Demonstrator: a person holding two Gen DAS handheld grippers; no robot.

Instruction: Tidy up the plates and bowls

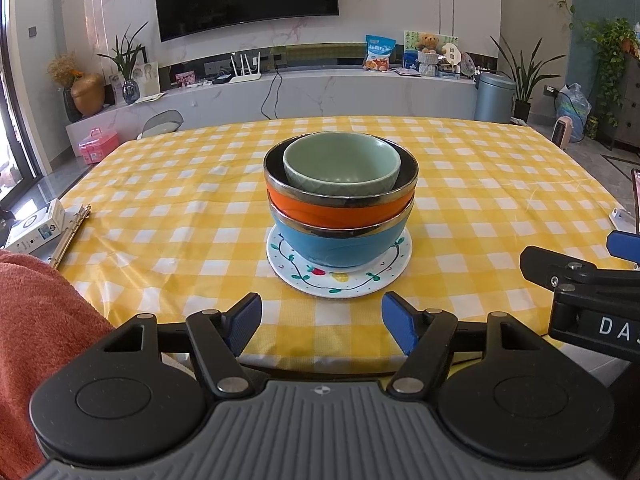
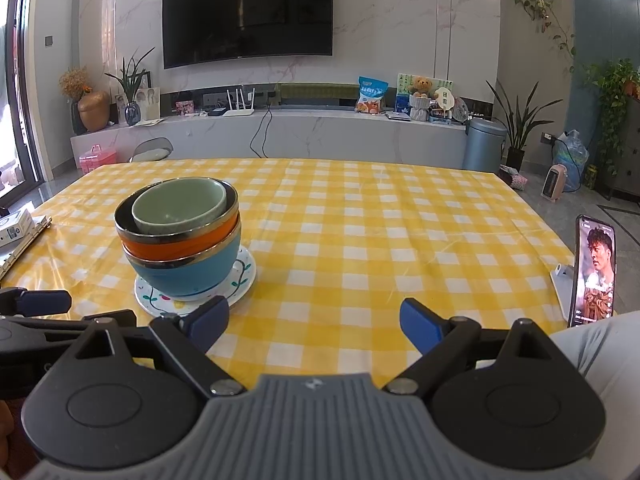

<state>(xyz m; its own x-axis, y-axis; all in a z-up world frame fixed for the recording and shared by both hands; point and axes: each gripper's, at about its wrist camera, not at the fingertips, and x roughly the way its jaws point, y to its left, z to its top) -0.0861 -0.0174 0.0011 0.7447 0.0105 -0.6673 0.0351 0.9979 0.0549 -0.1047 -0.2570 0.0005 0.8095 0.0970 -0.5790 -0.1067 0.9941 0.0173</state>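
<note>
The left gripper (image 1: 322, 322) is spread wide and holds nothing; it hangs over the near edge of the table, pointed straight at the stack but well short of it. The right gripper (image 2: 314, 322) is also wide apart and empty, beside the left one and a little to the right of the stack.

The stack stands near the middle of the table. At the bottom lies a white plate (image 1: 340, 282) with painted vines and fruit. On it sits the blue bowl (image 1: 340, 246), inside that the orange bowl (image 1: 340, 208), and inside that the small green bowl (image 1: 342, 166). The order goes from the widest to the smallest, so I judge each piece nests in the one below and the pile takes little room. The green bowl leans a little toward the far rim and the orange one sits slightly tilted, so the pile may be less steady than it looks.

Because both grippers are free and drawn back, the sorting seems to me finished or nearly so.

The yellow checked tablecloth (image 1: 460, 184) covers the table. A phone (image 2: 594, 272) stands upright at the right edge, and a box (image 1: 38, 230) and a ring binder (image 1: 74, 234) lie at the left edge, well apart from the dishes.
</note>
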